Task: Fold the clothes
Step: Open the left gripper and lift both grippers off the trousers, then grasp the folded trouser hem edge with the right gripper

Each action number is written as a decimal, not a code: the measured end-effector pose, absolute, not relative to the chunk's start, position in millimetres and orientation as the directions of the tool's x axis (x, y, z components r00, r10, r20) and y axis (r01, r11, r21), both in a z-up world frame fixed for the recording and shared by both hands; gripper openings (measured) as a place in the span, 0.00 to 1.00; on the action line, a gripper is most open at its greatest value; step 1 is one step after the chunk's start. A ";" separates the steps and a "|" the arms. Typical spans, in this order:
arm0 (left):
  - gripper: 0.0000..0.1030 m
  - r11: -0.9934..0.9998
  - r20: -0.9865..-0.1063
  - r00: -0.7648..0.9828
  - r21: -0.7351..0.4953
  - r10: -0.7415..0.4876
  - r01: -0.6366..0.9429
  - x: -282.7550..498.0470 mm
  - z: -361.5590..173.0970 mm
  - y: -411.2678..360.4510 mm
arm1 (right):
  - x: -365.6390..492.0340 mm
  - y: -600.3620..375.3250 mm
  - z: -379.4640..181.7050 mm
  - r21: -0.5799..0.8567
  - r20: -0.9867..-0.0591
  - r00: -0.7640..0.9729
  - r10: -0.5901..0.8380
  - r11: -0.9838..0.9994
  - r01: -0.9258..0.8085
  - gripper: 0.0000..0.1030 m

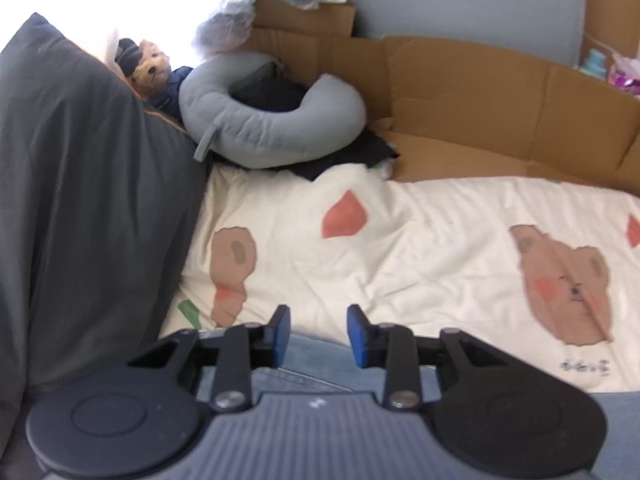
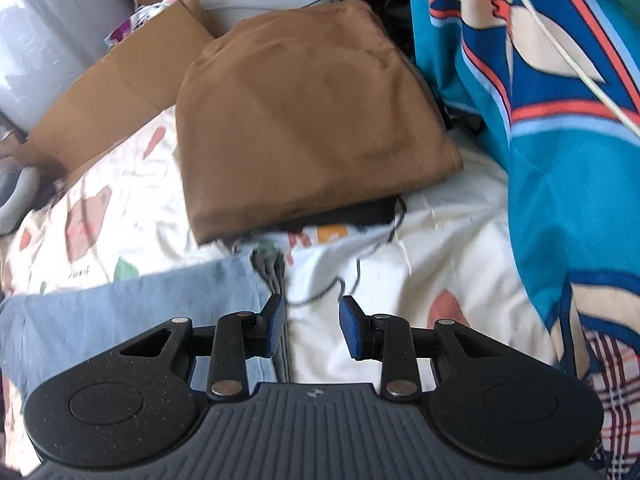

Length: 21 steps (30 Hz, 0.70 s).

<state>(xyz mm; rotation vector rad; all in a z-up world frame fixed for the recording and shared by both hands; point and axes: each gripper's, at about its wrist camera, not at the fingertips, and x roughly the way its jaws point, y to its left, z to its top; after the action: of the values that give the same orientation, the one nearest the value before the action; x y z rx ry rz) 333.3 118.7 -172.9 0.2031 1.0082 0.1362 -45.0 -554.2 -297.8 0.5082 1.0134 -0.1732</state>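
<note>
Denim, pale blue: jeans (image 2: 132,312) lying flat on the bedspread (image 2: 440,248), seemingly doubled over already, edge running under the left finger of the right gripper (image 2: 312,330); same jeans (image 1: 316,360) seen just below the left gripper (image 1: 318,336)

Left tongs spread, blue pads apart, nothing between them; cloth beneath but not pinched. Right tongs likewise spread and empty, a grey hem-like strip (image 2: 272,268) at about 11 o'clock from the gap, touching neither pad as far as can be told

Progress, as a judgement: probably one fold laid down and let go; a further fold or a move to a pile likely left. Brown folded garment (image 2: 304,120) at 12 o'clock in the right view, stacked on something dark (image 2: 360,214), possibly finished work; cannot say for sure. Bright turquoise patterned cloth (image 2: 540,140) hanging or heaped at 2 o'clock, not folded

Surface: soft cream bedspread (image 1: 400,248) printed with brown bears and red shapes, wrinkled, so likely to drag under any sliding cloth

Room: dark grey bedding (image 1: 80,200) heaped at 9 o'clock in the left view, grey U-shaped pillow (image 1: 272,128) at 11 o'clock, small teddy bear (image 1: 150,70) beside it, flattened cardboard (image 1: 500,120) along the far edge from 12 to 3 o'clock, glare-white window at upper left
</note>
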 end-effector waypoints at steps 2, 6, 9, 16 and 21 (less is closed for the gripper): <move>0.44 0.978 -0.829 0.525 0.208 0.191 -0.026 326.2 -164.6 112.3 | -54.0 -557.9 -303.3 0.332 -0.849 0.517 0.107 0.870 0.365 0.36; 0.55 0.981 -0.836 0.521 0.196 0.175 -0.014 306.2 -151.9 99.8 | -72.3 -564.1 -316.1 0.387 -0.850 0.498 0.170 0.844 0.371 0.36; 0.63 0.980 -0.836 0.520 0.199 0.175 -0.009 286.6 -147.9 98.6 | -85.7 -565.9 -325.9 0.455 -0.837 0.494 0.234 0.799 0.392 0.38; 0.63 0.973 -0.862 0.458 0.229 0.219 -0.033 235.2 -160.5 113.5 | -110.3 -567.7 -360.7 0.630 -0.766 0.524 0.372 0.597 0.497 0.44; 0.63 0.975 -0.876 0.429 0.212 0.221 -0.070 211.4 -165.2 126.3 | -115.9 -562.5 -377.9 0.678 -0.734 0.541 0.411 0.502 0.537 0.60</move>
<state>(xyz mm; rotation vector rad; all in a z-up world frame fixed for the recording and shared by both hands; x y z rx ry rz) 211.4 126.3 -165.2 0.1513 1.1136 0.1830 -115.9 -562.5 -377.9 1.0967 1.0527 -0.0961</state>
